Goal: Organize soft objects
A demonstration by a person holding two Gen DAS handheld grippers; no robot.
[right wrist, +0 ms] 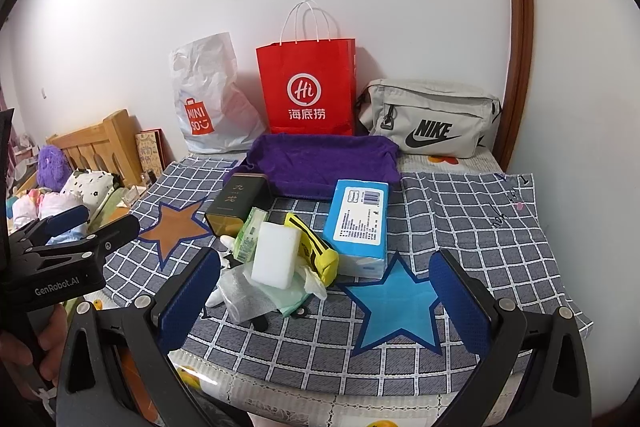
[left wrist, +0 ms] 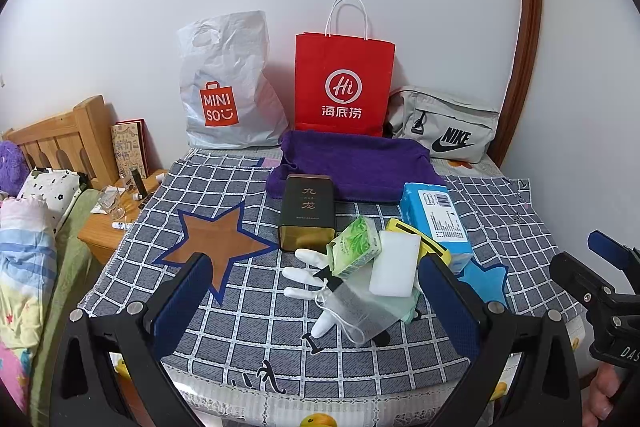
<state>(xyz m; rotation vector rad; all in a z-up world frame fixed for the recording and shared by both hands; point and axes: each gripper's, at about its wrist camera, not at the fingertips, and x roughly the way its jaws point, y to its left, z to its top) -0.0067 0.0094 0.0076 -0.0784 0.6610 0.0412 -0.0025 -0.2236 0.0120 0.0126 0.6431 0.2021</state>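
Observation:
A pile lies mid-table: a white sponge block [left wrist: 394, 263] [right wrist: 275, 255], a green tissue pack [left wrist: 354, 245] [right wrist: 250, 233], a white glove [left wrist: 308, 277], a clear mesh pouch [left wrist: 360, 311] [right wrist: 242, 297], a yellow pouch [right wrist: 316, 247] and a blue tissue pack [left wrist: 436, 223] [right wrist: 358, 223]. A dark tin [left wrist: 307, 213] [right wrist: 236, 203] stands behind them, before a folded purple towel [left wrist: 356, 165] [right wrist: 324, 161]. My left gripper [left wrist: 316, 299] hangs open just short of the pile. My right gripper [right wrist: 326, 303] is open above the blue star patch [right wrist: 396, 301].
A checked cloth [left wrist: 512, 235] covers the table, with a brown star [left wrist: 218, 245]. Against the wall stand a white Miniso bag [left wrist: 228, 87], a red paper bag [left wrist: 344, 83] and a grey Nike pouch [left wrist: 448, 127]. A bed and a wooden nightstand [left wrist: 108, 223] lie left.

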